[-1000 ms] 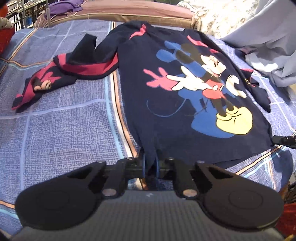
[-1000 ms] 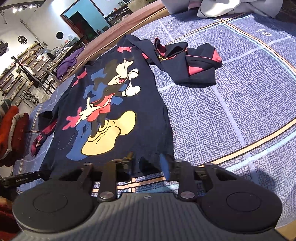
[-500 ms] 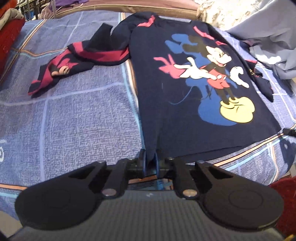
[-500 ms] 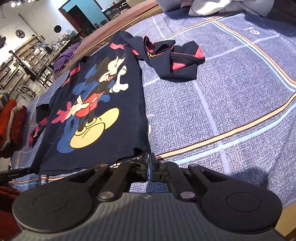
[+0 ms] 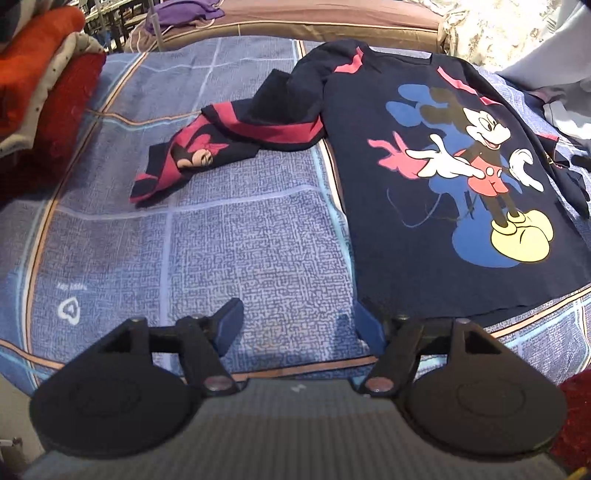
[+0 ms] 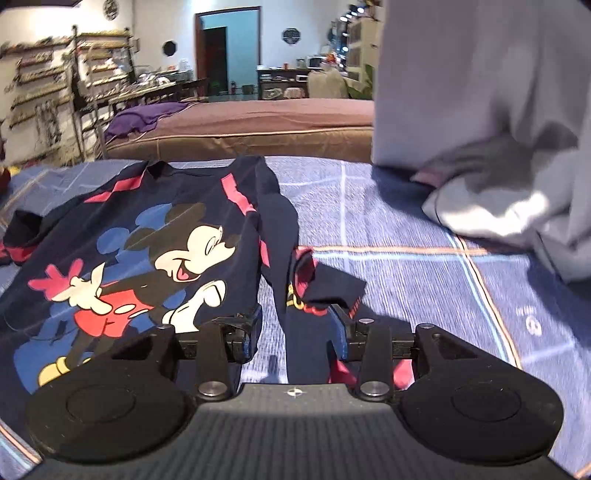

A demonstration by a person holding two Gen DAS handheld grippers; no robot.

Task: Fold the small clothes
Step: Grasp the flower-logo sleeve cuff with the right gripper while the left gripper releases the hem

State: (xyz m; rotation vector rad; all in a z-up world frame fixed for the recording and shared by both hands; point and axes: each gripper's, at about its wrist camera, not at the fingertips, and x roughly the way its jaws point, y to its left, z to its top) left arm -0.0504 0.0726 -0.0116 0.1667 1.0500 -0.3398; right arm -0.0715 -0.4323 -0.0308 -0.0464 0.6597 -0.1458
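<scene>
A blue patterned bedspread with orange and pale-blue stripes is covering the bed. A navy cartoon-print shirt is lying flat on it — one long sleeve bunching out to the side — and a grey garment is resting near it.

Strong light falls across the bed in the left wrist view, bleaching the pale cloth at the top right nearly white and laying short dark shadows just under the left gripper. The right wrist view is softer and motion-blurred, worst on the grey fabric and bedspread at right, with one glaring sunlit patch there. Both fisheye pictures bow straight lines toward the edges.
</scene>
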